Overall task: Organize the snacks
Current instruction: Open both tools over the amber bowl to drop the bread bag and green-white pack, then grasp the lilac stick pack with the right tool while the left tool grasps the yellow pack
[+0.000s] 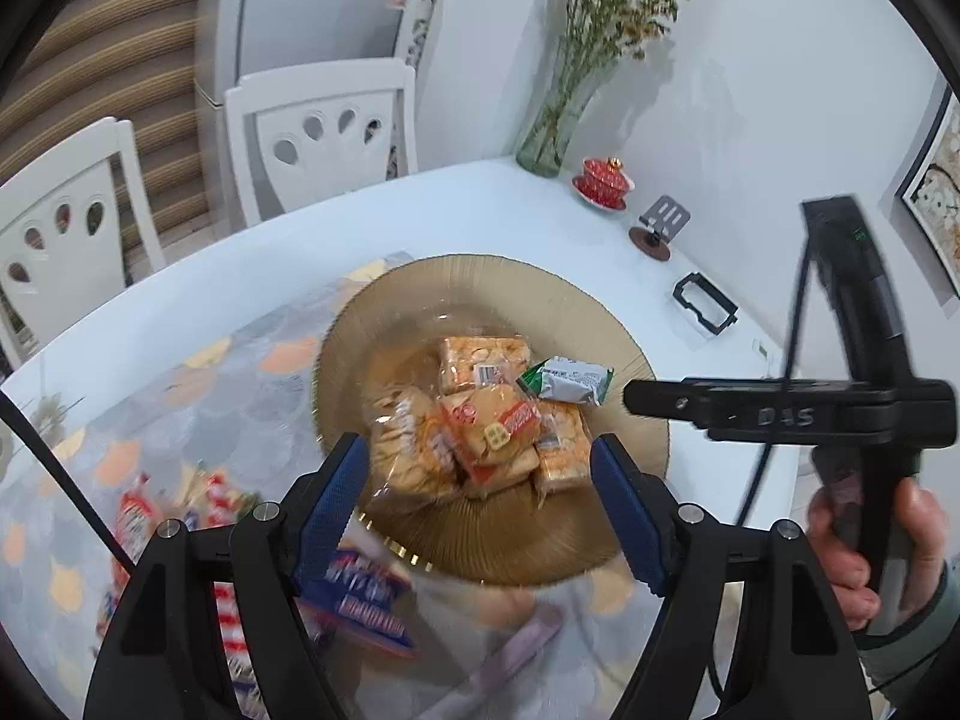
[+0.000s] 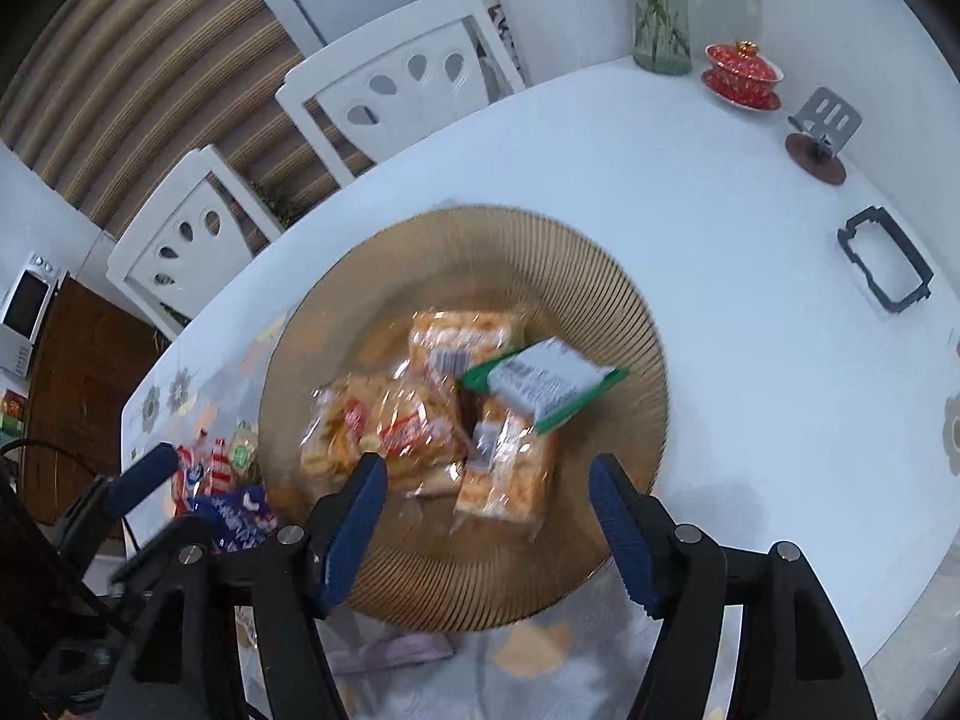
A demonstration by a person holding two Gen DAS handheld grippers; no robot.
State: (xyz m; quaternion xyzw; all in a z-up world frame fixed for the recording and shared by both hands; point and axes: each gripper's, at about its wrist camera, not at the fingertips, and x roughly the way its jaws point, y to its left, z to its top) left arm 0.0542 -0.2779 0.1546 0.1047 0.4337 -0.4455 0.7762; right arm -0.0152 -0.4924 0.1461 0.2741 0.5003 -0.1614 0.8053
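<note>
From my left wrist feed I can read only the raised letters "DAS" on the black body of the right claw [image 1: 780,417]. The blue packet [image 1: 366,600] on the surface carries white lettering, too blurred for me to read. Barcode labels on the orange snack packs [image 2: 456,354] in the plate are illegible too.

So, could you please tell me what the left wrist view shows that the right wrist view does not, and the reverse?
Only the left wrist view shows the person's hand holding the right hand-held gripper's handle, the vase's dried flowers and a framed picture.

Only the right wrist view shows a microwave and the wooden cabinet under it.

Both show the amber plate piled with snack packets, the green packet, the red lidded cup, white chairs, and open jaws.
</note>
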